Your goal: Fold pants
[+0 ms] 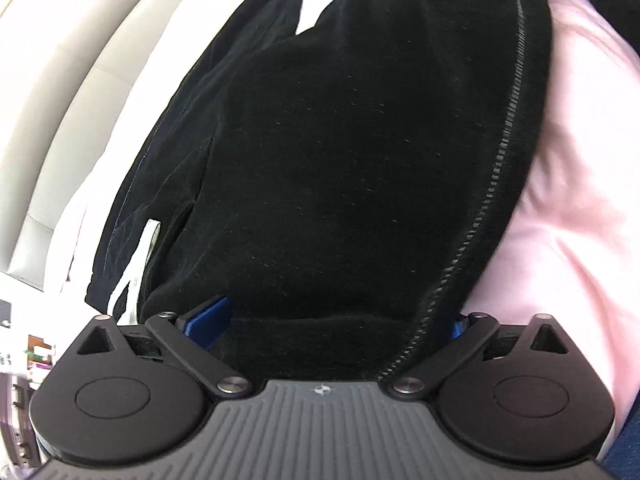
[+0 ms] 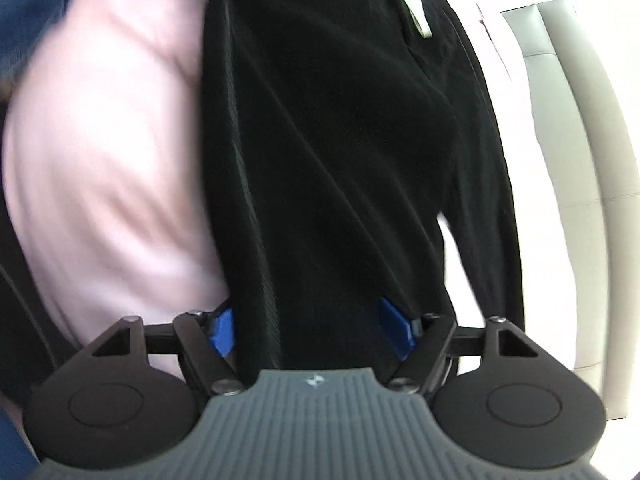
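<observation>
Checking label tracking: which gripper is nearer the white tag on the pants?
Left. The white tag hangs just ahead of the left gripper, to its left. From the right gripper, it shows far up the black pants.

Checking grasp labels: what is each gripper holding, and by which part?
Both hold the black pants. Left gripper by an edge beside the ribbed seam; right gripper by a bunched edge. Which part, unclear.

Pants (image 1: 340,160) black, faint pale flecks, a grey-ticked ribbed seam down one edge; white drawstring (image 2: 416,16). Pink cloth (image 1: 580,200) beside them – plain. Left gripper (image 1: 332,326) and right gripper (image 2: 312,330): black bodies, grey ribbed centre, blue fingers (image 1: 210,318). Pale grey cushion (image 2: 560,160) – plain.
</observation>
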Demonstrator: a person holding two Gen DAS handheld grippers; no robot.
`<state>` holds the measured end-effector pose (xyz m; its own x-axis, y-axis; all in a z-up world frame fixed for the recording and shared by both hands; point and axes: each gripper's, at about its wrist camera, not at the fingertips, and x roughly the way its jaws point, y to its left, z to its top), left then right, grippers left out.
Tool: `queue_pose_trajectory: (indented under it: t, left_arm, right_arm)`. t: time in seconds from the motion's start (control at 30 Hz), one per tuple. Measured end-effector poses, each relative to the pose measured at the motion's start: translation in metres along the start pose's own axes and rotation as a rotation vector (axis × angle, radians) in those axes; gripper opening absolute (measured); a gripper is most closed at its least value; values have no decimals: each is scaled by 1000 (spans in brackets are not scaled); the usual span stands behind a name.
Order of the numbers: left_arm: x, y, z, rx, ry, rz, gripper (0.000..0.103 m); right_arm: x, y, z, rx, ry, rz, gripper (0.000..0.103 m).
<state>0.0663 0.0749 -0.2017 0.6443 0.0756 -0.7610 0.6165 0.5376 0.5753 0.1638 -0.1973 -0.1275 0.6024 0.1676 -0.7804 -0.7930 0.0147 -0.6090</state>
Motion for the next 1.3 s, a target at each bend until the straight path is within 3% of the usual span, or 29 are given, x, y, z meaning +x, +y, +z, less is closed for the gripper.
queue_pose_trajectory:
  t: [0.1, 0.17, 0.27, 0.33, 0.37, 0.4, 0.47, 0.53, 0.7, 0.73, 0.8, 0.9, 1.13, 1.3]
  left_arm:
    - [3, 5, -5, -8, -7, -29, 103]
    - [8, 12, -8, 2, -7, -34, 103]
    - [11, 19, -14, 0, -9, -34, 103]
    - [11, 27, -20, -12, 16, -23, 96]
    - [12, 33, -25, -18, 28, -17, 83]
    - [12, 37, -29, -15, 42, 4, 74]
    - [13, 40, -41, 5, 59, 48, 74]
    - [14, 40, -51, 30, 52, 60, 74]
    - [23, 27, -55, 178, -10, 156, 74]
    - [26, 31, -53, 171, 6, 160, 73]
    - [24, 39, -49, 127, 35, 148, 55]
    - [10, 52, -47, 101, 11, 118, 33]
    - [-41, 109, -36, -97, -113, 132, 25]
    - [-58, 146, -22, -215, -165, 141, 22]
  right_arm:
    - [9, -18, -29, 23, 12, 21, 68]
    - [19, -24, -53, 1, 51, -12, 67]
    - [23, -48, -90, 167, 53, 9, 60]
    - [28, -53, -110, 185, 67, 2, 48]
    - [32, -54, -118, 187, 80, -5, 43]
    - [35, -51, -126, 174, 90, -18, 39]
    - [41, -45, -142, 156, 133, -46, 26]
    - [43, -45, -160, 209, 167, -56, 20]
    - [46, -51, -191, 346, 245, -107, 13]
    - [45, -50, -196, 360, 262, -119, 13]
    - [44, -48, -200, 371, 289, -152, 12]
    - [36, -53, -195, 416, 268, -196, 4]
    - [-7, -95, -180, 577, 143, -402, 1]
    - [-30, -122, -176, 599, 108, -481, 0]
